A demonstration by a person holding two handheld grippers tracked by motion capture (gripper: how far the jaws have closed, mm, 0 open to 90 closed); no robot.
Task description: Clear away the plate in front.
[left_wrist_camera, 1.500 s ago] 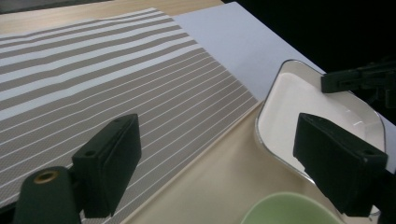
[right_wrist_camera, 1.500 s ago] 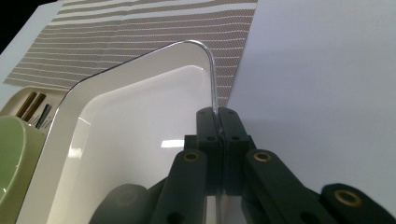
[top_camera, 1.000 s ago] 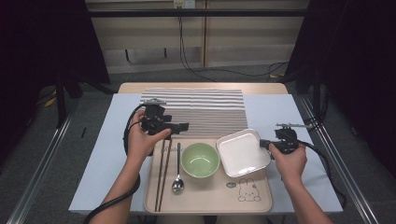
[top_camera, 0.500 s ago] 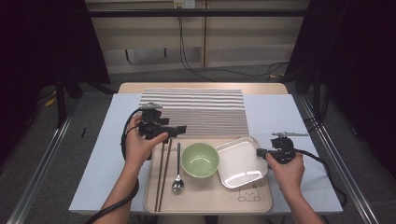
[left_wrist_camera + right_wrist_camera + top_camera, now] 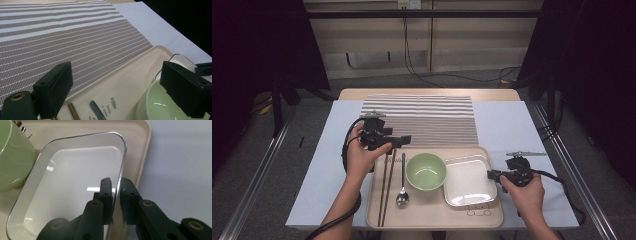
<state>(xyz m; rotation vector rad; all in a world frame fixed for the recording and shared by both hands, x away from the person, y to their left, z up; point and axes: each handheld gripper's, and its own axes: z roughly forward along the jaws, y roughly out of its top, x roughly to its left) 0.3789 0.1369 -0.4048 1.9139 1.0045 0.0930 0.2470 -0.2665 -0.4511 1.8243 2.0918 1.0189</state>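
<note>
My left tongs (image 5: 399, 139) are hanging over the top left corner of the tan tray (image 5: 377, 210), and they are wide open and holding nothing. My left hand (image 5: 362, 156) is wrapping around them, with my arm reaching up from the bottom. Just under them, two thin brown chopsticks (image 5: 385, 184) and a shiny metal spoon (image 5: 402, 191) are lying side by side on the tray. Next, a round green bowl (image 5: 426, 171) is sitting in the middle. Beside it, a white square plate (image 5: 468, 180) with rounded corners is resting on the tray, its left edge by the bowl. My right tongs (image 5: 115, 192) are pinching the thin right rim of that plate, almost closed on it. My right hand (image 5: 523, 192) is holding them low over the pale blue worktop (image 5: 507, 120). A striped mat (image 5: 427, 117) is lying behind the tray.
</note>
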